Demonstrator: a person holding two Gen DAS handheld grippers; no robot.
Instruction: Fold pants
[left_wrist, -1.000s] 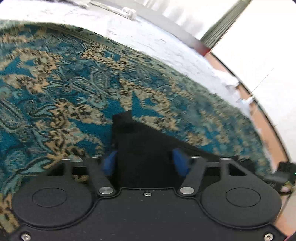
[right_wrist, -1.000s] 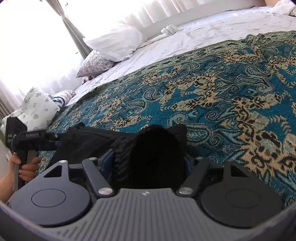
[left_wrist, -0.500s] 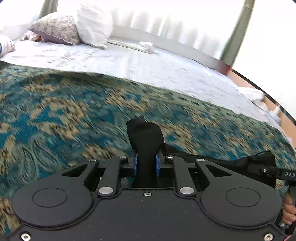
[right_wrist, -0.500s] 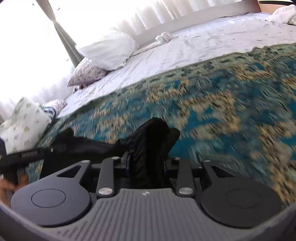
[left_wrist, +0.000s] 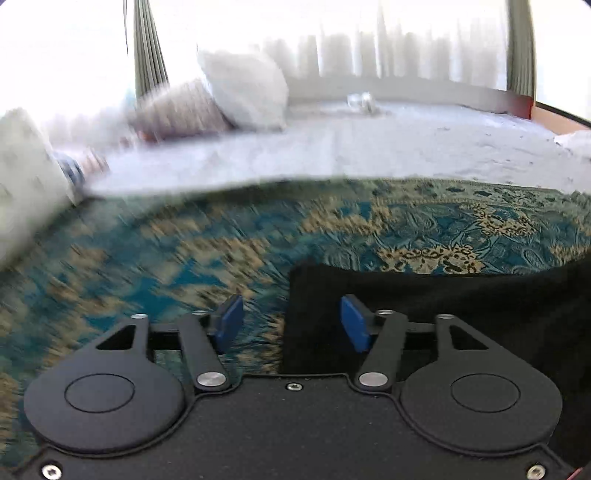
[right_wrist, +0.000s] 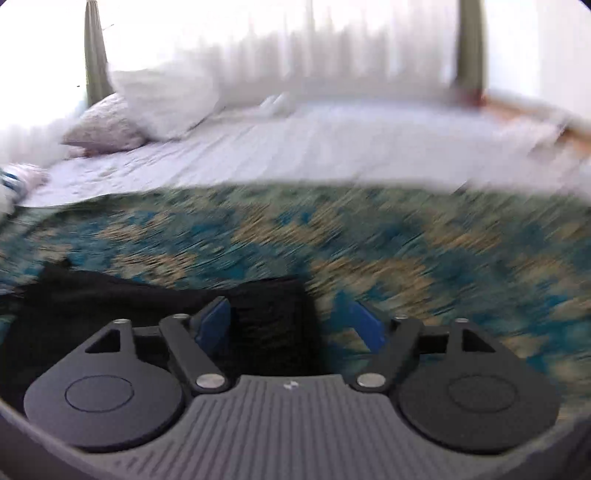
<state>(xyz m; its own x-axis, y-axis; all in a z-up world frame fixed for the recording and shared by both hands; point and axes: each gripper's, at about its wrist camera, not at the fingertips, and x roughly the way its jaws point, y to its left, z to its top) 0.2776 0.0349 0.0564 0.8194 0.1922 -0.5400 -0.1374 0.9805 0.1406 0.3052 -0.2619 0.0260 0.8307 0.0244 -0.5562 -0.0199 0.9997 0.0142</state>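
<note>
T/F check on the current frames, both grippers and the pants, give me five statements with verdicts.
1. The left gripper is open. True.
2. The right gripper is shut on the pants. False: its jaws stand apart and grip nothing.
3. The pants lie on a teal and tan patterned blanket. True.
4. The pants are white. False: they are black.
5. In the left wrist view, the pants spread toward the left of the picture. False: they spread to the right, with their edge between the jaws.
</note>
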